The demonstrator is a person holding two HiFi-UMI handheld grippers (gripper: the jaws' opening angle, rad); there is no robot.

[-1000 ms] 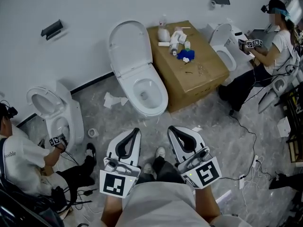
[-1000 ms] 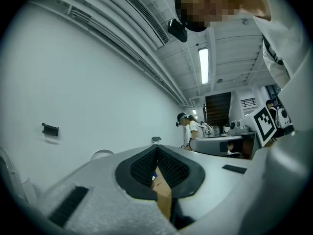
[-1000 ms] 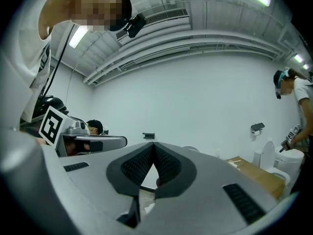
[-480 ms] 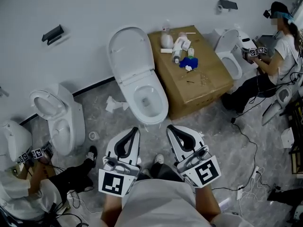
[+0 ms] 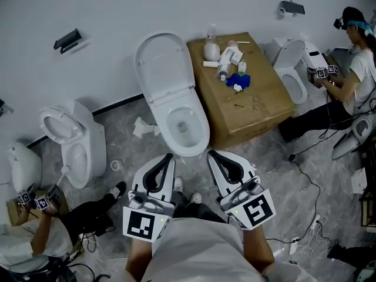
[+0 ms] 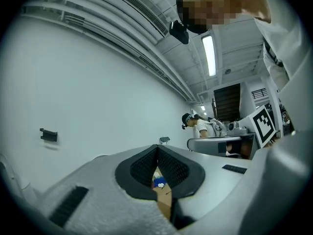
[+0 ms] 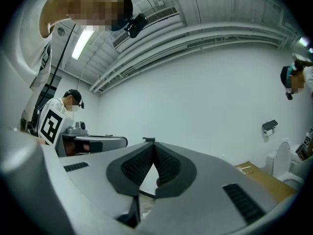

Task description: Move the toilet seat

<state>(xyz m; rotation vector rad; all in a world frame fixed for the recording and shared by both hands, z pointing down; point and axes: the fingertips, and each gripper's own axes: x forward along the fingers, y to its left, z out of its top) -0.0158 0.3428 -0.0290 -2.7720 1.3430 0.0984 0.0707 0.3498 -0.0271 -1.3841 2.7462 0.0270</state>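
A white toilet [image 5: 187, 128] stands on the grey floor in the middle of the head view. Its lid [image 5: 164, 66] is raised and leans towards the wall, and the bowl is open. I cannot tell whether the seat ring is up with the lid or lies on the bowl. My left gripper [image 5: 168, 157] and right gripper [image 5: 211, 155] are side by side close to my body, just short of the bowl's front, touching nothing. Both point at the toilet. In the gripper views the left gripper [image 6: 157, 149] and the right gripper [image 7: 154, 146] have their jaws shut with nothing between them.
A cardboard box [image 5: 258, 104] with bottles and a blue thing on top stands right of the toilet. A second toilet [image 5: 73, 143] is at the left and a third [image 5: 294, 75] at the far right, each with a seated person beside it. Cables lie on the floor at the right.
The person at the left has drawn back from the left toilet towards the lower left corner. My view has shifted slightly. Both grippers stay shut in the same place.
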